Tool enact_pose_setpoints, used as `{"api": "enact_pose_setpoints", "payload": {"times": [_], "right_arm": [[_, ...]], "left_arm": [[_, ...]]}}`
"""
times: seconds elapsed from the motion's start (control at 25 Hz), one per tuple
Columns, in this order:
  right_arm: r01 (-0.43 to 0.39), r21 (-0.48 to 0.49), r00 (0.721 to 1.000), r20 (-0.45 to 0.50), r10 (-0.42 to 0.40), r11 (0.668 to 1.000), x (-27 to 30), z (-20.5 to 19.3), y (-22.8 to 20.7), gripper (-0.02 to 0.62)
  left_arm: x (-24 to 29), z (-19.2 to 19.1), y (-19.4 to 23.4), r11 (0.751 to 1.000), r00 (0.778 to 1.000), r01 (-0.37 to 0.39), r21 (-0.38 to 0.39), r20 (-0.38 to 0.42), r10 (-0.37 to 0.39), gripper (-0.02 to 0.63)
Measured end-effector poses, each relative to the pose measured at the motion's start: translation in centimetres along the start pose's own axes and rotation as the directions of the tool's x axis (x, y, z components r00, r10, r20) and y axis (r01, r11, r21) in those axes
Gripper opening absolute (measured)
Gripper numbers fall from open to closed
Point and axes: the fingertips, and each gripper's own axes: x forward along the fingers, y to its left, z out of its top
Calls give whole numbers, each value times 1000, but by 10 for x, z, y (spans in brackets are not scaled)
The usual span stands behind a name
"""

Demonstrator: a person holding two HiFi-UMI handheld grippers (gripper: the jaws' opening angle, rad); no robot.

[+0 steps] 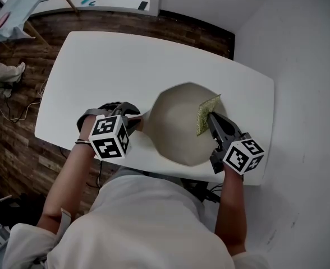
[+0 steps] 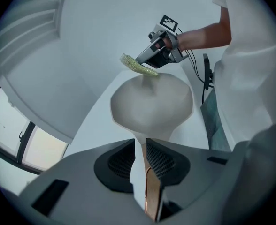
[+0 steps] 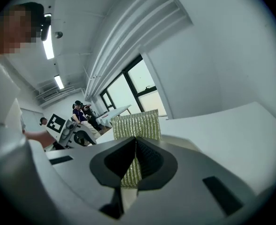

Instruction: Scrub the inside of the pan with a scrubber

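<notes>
- Fingers (image 2: 162, 159) of the left gripper (image 2: 139, 146) are closed to a narrow gap, and the handle (image 2: 149, 191) of the pan (image 2: 152, 107) is clamped between them.
- The handle is seen running straight out from these fingers to the pan body, with a copper-coloured edge near the camera.
- The right gripper (image 3: 135, 146) is closed on the scrubber (image 3: 135, 125); the lower part of the scrubber is pinched between the fingers (image 3: 149, 161), and the upper part stands clear above them.
- In the head view, the pan (image 1: 173, 130) is located over the near part of the desk (image 1: 125, 60), between the left gripper (image 1: 136, 121) and the right gripper (image 1: 210, 116).
- The scrubber (image 1: 207, 112) is positioned at the right side of the pan, opposite the handle.
- In the left gripper view, the scrubber (image 2: 138, 65) is seen at the far rim; contact with the pan cannot be confirmed.
- Whether the pan rests on the desk cannot be determined.
</notes>
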Motion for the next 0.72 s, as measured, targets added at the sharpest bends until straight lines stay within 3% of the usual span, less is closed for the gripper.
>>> {"api": "enact_pose_setpoints", "payload": {"times": [0.16,0.28,0.4,0.56,0.64,0.72], "right_arm": [[87,-74,993,82,-81,993,-13,25,2,23],[158,-108,978,153,-140,982,-26,40,-1,23],[205,-164,963,210,-169,965,-37,55,4,23],[250,-265,940,298,-167,931,-49,85,26,23],[281,-300,921,352,-168,912,-56,101,35,23],[313,-303,898,403,-177,900,-66,113,40,23]], "left_arm": [[-11,11,8,997,997,-22,-68,67,26,34],[-27,27,21,987,982,-74,-141,160,97,23],[-47,41,36,966,950,-117,-231,256,176,15],[-70,46,54,939,913,-192,-287,298,278,14],[-86,50,66,912,878,-240,-333,326,351,12],[-104,54,81,870,828,-285,-401,354,434,12]]}}
